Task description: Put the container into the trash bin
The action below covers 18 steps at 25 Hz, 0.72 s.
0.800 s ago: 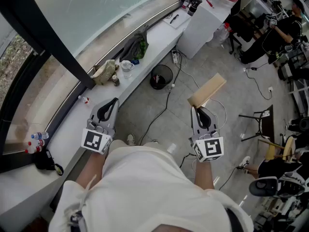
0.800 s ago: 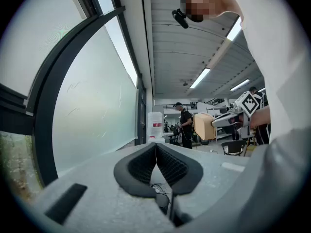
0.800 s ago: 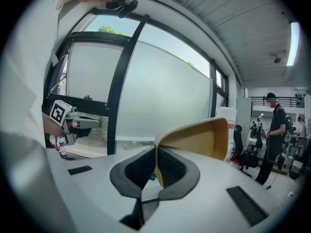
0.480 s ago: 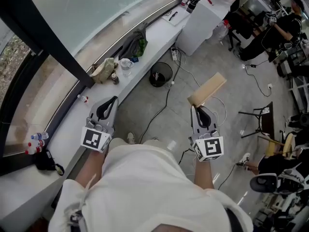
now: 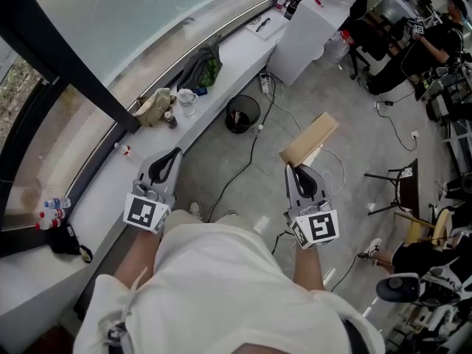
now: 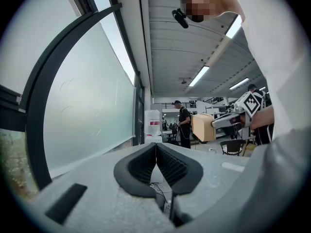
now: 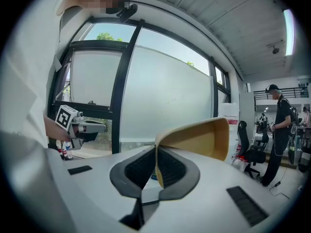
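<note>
- My right gripper (image 5: 299,172) was clamped on one thin wall of the container (image 5: 310,136), a tan open box (its hollow side showed in the right gripper view) that stuck out past the jaw tips and tilted up to the right
- The container hung in the air above the grey floor (image 5: 354,87), touching nothing but the gripper's pads
- My left gripper (image 5: 171,157) had its jaws pressed together with nothing between them, and it hovered over the front edge of the white window ledge (image 5: 103,198)
- The trash bin (image 5: 243,114), black and round, stood on the floor just beside the ledge's front edge, ahead of both grippers and apart from the container
- On the ledge near the bin sat a clear cup (image 5: 186,96) and a bundle of dark cloth (image 5: 203,66); small bottles (image 5: 53,214) stood toward its near end
- A white cabinet (image 5: 310,28) stood at the ledge's far end
</note>
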Available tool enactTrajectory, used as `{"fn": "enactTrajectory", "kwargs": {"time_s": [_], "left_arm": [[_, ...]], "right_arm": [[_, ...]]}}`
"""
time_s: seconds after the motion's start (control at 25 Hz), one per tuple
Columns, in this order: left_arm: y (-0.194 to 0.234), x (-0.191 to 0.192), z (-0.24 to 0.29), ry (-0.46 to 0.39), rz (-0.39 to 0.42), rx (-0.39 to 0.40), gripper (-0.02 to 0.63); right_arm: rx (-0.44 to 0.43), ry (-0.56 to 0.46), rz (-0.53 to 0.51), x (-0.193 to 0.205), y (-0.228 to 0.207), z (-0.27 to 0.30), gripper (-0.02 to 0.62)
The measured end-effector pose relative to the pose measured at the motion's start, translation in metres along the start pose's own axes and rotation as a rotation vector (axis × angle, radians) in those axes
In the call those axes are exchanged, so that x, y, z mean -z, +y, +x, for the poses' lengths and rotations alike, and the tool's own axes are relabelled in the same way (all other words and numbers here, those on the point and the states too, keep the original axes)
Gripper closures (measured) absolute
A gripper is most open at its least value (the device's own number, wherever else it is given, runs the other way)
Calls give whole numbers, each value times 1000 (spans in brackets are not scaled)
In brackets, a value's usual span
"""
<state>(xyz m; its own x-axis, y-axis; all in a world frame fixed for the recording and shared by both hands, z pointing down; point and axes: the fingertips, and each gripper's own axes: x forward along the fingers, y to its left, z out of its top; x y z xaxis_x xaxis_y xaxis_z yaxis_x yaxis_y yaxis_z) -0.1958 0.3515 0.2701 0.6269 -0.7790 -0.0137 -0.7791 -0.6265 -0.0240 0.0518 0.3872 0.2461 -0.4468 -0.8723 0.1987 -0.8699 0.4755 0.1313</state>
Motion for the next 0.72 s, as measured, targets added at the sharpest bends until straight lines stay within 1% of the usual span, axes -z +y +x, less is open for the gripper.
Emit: {"fn": "enactTrajectory", "kwargs": {"time_s": [0.08,0.16,0.24,0.36,0.52,0.6,0.72], "left_arm": [[-13,3,2,9,0,-15,588],[-20,10,9,17,-2,-25,589],[-21,21,18,32,-6,-29,588],[-13,34,29,53,-27,-46,588],[8,41,53,69,-40,-31,588],[28,52,77,72,-57,-11,588],[67,63,125,72,-86,30,588]], "right_arm": [[-25,-2,6,7,-8,-2,581],[-32,-2,27,17,-21,4,581],[-31,-6,59,26,-33,12,581],[-43,15,59,36,-46,23,581],[-20,41,77,39,-61,49,581],[-5,55,79,40,-68,74,581],[19,78,78,36,-85,123,581]]}}
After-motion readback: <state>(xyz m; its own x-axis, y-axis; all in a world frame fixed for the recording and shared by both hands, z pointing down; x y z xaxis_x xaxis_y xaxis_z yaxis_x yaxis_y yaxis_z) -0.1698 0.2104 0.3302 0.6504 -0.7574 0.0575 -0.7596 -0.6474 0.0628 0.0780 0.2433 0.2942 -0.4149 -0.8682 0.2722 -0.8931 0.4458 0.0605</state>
